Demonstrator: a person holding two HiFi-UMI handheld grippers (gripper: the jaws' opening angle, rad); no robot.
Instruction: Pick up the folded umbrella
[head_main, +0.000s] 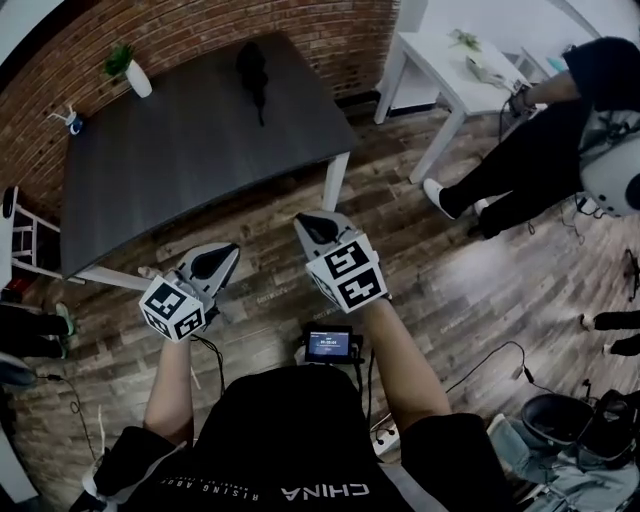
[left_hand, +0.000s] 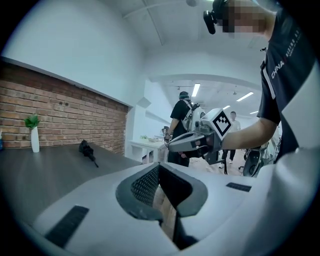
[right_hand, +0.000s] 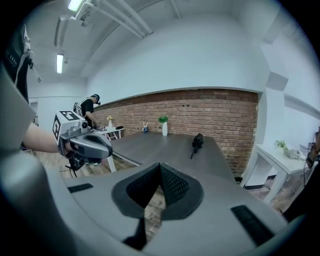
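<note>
The folded black umbrella (head_main: 254, 71) lies on the far part of a dark grey table (head_main: 190, 150), near the brick wall. It also shows small and distant in the left gripper view, umbrella (left_hand: 87, 150), and in the right gripper view, umbrella (right_hand: 197, 142). Both grippers hover over the wooden floor in front of the table, well short of the umbrella. My left gripper (head_main: 228, 254) is shut and holds nothing. My right gripper (head_main: 307, 226) is shut and empty too. Each gripper sees the other beside it.
A white vase with a green plant (head_main: 130, 70) stands at the table's far left. A white side table (head_main: 455, 70) is at the right, with a person in dark clothes (head_main: 530, 150) next to it. Cables and gear lie on the floor at right.
</note>
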